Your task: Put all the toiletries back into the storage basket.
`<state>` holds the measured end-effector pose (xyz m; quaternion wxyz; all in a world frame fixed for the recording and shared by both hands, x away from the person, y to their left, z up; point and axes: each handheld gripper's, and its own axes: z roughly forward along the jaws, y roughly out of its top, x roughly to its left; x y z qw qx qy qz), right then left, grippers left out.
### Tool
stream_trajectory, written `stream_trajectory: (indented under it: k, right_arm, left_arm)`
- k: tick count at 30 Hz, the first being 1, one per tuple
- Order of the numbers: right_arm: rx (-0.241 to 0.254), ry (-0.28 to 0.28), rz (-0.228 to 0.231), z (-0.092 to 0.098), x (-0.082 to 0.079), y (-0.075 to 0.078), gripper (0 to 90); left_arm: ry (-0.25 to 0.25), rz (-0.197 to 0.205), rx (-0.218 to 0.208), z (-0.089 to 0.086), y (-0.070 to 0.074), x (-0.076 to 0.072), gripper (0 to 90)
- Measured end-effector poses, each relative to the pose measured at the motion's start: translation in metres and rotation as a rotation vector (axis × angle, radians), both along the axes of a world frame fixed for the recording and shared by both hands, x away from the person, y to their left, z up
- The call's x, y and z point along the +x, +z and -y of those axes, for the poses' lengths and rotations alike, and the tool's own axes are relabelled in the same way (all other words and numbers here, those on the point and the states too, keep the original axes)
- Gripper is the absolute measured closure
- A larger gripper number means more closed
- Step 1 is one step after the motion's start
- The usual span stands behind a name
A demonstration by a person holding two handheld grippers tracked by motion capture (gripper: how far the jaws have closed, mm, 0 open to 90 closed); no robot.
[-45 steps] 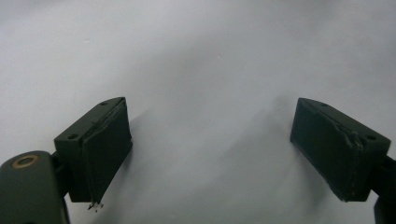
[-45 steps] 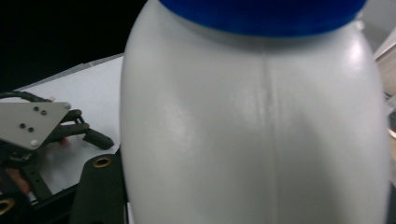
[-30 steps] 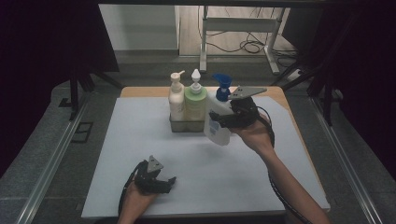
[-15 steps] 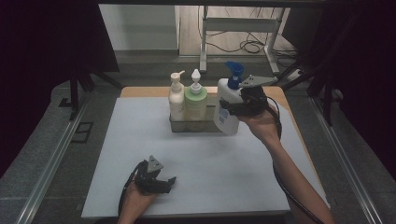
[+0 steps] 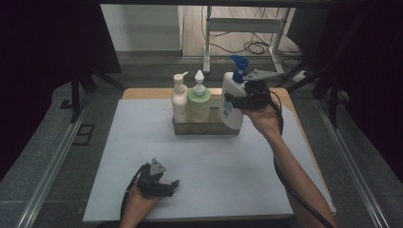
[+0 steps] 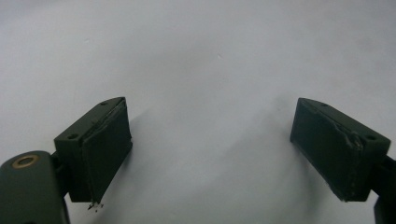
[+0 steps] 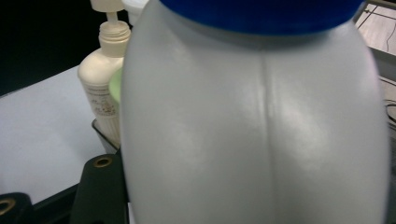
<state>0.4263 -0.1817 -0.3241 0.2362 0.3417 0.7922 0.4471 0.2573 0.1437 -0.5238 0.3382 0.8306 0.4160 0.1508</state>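
- The tabletop [image 5: 142,142] is covered by a pale sheet and carries little: a low tray [image 5: 204,128] near its far edge and the two grippers.
- The tray holds a cream pump bottle [image 5: 179,100] at its left end and a green pump bottle [image 5: 199,102] beside it; the right end appears free.
- The white bottle with the blue pump [image 5: 233,97] hangs upright over that right end, its base at or just inside the rim, clamped in the right gripper [image 5: 237,100]. In the right gripper view its pale body [image 7: 252,130] stands close in front of the camera, the cream bottle [image 7: 103,84] behind it.
- Judged from this, the step in hand is placing the third bottle into the tray next to the green one.
- The next move calls for lowering it straight down without knocking the green bottle, then releasing once the base sits flat.
- The left gripper [image 5: 164,185] rests on the near tabletop, jaws wide apart with nothing between them.
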Motion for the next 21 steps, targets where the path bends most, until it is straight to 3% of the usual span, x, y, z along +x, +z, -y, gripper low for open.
stream_trajectory:
  k: [21]
  right_arm:
    - [-0.007,-0.043,0.014,-0.013,0.029,-0.006,38.3]
  left_arm:
    - [0.001,0.000,-0.003,0.000,0.000,0.000,12.1]
